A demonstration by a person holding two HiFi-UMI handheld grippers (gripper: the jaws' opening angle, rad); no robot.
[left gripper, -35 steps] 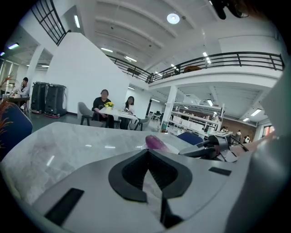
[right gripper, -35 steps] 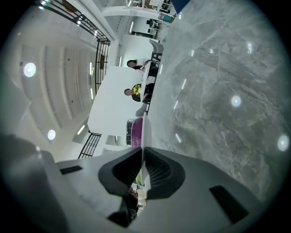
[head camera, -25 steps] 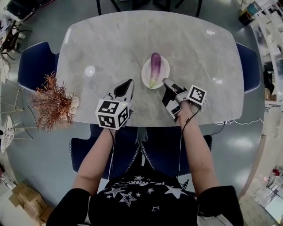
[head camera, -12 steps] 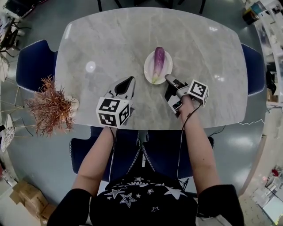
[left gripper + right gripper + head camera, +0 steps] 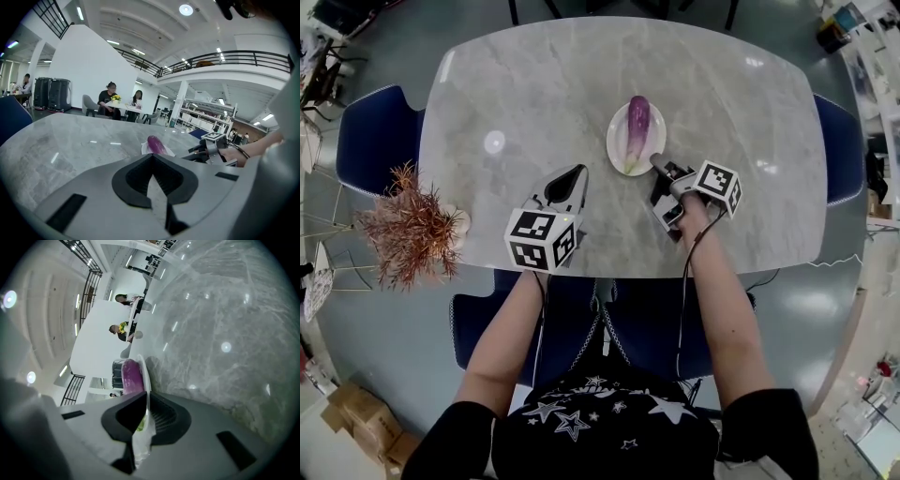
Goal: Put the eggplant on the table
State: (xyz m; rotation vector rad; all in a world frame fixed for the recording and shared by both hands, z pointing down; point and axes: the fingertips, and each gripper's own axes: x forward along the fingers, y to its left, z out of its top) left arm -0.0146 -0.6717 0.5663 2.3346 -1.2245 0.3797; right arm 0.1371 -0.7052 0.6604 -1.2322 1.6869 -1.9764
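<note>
A purple eggplant (image 5: 636,127) lies on a small white plate (image 5: 619,155) at the middle of the marble table (image 5: 534,84). My right gripper (image 5: 657,162) is at the plate's near right rim, turned on its side. In the right gripper view the plate's rim (image 5: 143,371) runs edge-on between the nearly closed jaws of that gripper (image 5: 147,394), with the eggplant (image 5: 131,376) just beyond. My left gripper (image 5: 578,172) hovers over the table to the plate's left, shut and empty. From the left gripper (image 5: 152,157) I see the eggplant (image 5: 154,143) ahead and the right gripper (image 5: 197,151) beside it.
A dried reddish plant (image 5: 408,225) stands at the table's front left corner. Blue chairs stand at the left (image 5: 375,131), at the right (image 5: 839,141) and under the near edge (image 5: 619,309). Bare marble lies all round the plate.
My right gripper has crept forward from the near table edge to the plate's rim. The left gripper has hardly moved.
</note>
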